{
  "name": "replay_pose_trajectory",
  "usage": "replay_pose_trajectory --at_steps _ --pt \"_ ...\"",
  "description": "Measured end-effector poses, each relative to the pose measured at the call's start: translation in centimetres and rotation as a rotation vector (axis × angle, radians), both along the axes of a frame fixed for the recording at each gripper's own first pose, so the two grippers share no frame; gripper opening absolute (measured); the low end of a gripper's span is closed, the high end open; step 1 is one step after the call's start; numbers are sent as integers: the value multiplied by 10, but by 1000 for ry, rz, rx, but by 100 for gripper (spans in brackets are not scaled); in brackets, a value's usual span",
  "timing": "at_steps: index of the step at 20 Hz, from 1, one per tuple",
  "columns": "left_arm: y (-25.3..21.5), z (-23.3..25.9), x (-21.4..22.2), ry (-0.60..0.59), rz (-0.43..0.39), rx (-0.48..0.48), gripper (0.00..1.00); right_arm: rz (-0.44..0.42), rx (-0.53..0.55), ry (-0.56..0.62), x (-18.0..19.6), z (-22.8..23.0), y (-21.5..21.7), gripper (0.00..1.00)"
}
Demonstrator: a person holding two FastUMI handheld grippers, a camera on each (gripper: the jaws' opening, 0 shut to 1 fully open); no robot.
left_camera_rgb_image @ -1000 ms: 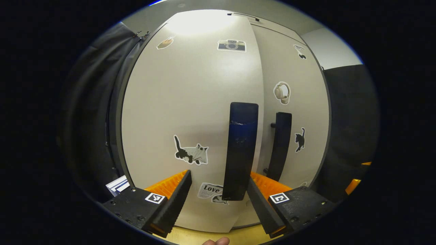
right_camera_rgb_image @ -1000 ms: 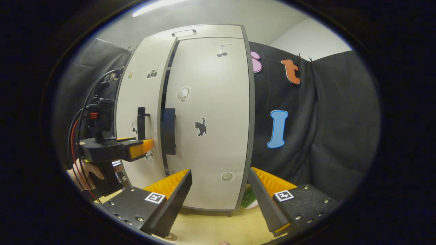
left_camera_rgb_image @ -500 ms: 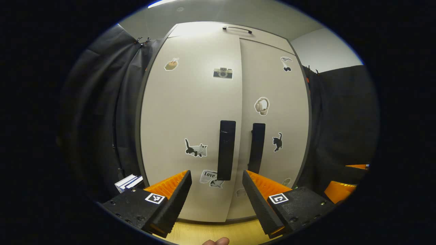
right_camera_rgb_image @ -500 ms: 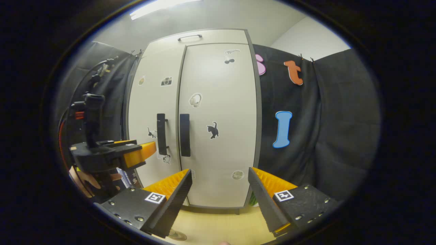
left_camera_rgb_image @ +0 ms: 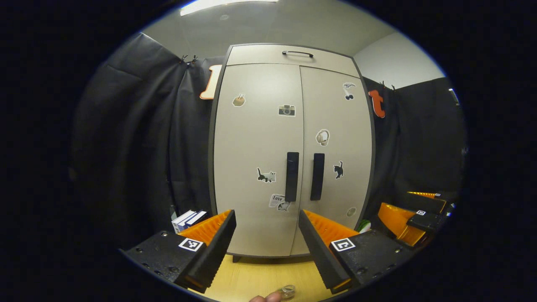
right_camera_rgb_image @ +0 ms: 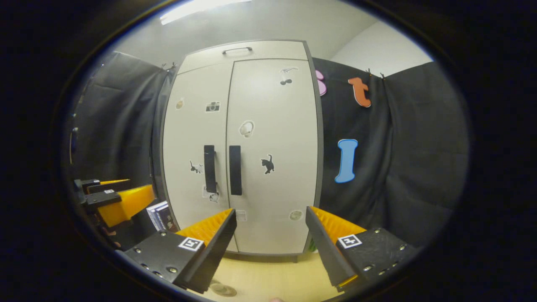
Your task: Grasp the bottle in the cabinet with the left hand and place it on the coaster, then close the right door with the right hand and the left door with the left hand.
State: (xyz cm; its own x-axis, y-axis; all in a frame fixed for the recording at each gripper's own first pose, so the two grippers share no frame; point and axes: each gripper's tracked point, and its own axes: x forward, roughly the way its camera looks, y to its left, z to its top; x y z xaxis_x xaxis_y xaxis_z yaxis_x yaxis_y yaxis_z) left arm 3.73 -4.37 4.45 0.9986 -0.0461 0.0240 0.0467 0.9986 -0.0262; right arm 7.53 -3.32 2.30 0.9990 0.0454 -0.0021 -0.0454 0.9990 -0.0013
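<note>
1. Our left gripper [left_camera_rgb_image: 267, 235] has its fingers spread wide with nothing between them. A second ago the left door's black bar handle [left_camera_rgb_image: 292, 176] stood right between them; now it is well ahead of us, so we have pulled back from the door.
2. Our right gripper [right_camera_rgb_image: 270, 235] also has its fingers apart and empty, and it too has drawn back from the cabinet over the last second.
3. Just beyond the left fingers, at the bottom edge of the left gripper view, a small clear rounded thing [left_camera_rgb_image: 288, 289] sits on the pale wooden table [left_camera_rgb_image: 260, 277]. It may be the top of the bottle, but we cannot tell.
4. Farther out, the tall beige two-door cabinet [left_camera_rgb_image: 293, 54] now shows both doors flush: the left door [left_camera_rgb_image: 251, 142] and the right door [left_camera_rgb_image: 340, 126] meet at a thin seam, handles side by side. A second ago the left door was still ajar.
5. We judge the closing steps done. Only the retreat remains.
</note>
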Motion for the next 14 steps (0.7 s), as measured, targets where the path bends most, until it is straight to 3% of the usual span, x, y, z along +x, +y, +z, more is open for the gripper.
replay_pose_trajectory --at_steps 14 --pt "12 -10 -12 17 21 -14 95 -17 23 -10 -11 4 -3 100"
